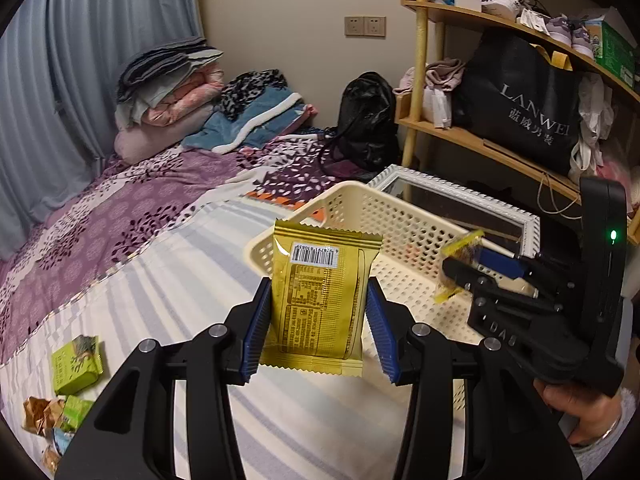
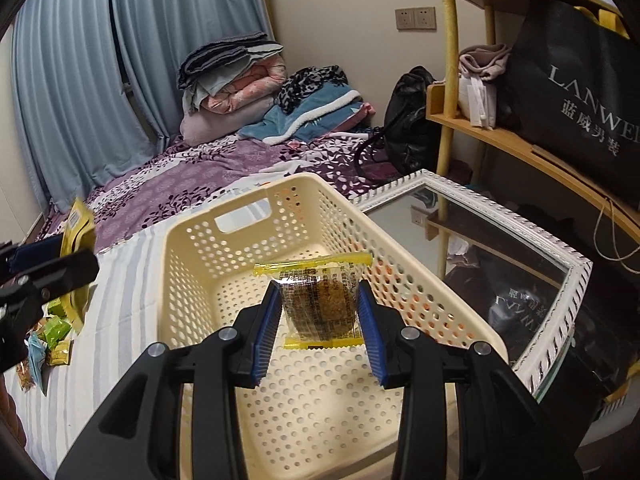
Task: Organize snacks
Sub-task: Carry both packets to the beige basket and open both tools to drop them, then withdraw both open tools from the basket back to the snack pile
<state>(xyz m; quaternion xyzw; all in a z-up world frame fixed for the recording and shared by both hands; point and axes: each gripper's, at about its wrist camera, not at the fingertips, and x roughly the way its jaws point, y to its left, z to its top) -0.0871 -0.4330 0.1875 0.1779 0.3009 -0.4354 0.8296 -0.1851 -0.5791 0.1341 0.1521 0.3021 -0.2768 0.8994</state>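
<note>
Left wrist view: our left gripper (image 1: 318,316) clenches a gold packet (image 1: 320,300) upright between its blue pads. Just beyond it sits the cream basket (image 1: 360,208) on the striped bedsheet (image 1: 192,280); to its right, our right gripper (image 1: 464,272) holds a small snack. Loose snacks (image 1: 74,368) lie lower left.

Right wrist view: our right gripper (image 2: 318,320) grips a clear brown snack pack (image 2: 320,304), hanging above the basket (image 2: 192,272) floor. A mirror (image 2: 560,308) lies right of the basket.
</note>
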